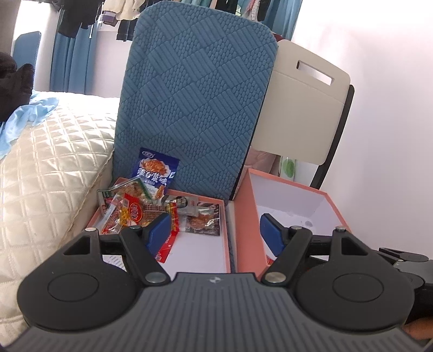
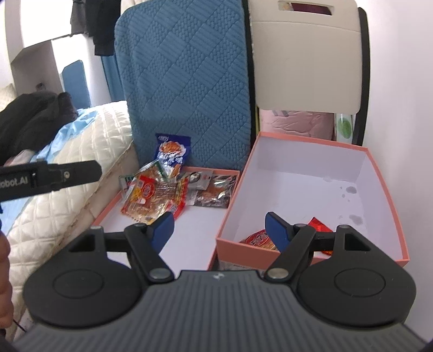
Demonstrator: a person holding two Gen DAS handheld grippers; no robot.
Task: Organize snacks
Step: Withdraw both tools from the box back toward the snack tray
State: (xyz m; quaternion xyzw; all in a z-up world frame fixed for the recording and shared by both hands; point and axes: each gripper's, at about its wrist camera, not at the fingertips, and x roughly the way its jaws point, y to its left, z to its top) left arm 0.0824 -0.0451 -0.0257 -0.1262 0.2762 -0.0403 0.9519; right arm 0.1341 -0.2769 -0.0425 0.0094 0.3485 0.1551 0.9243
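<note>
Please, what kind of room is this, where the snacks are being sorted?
Most likely a bedroom at home. A bed with a cream quilted cover stands at the left, clothes hang by blue curtains at the back, and the two pink boxes sit beside the bed in front of a chair.

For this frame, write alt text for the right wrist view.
The open right gripper hovers between a shallow pink tray piled with snack packets and a deeper pink box holding a few red packets.
</note>
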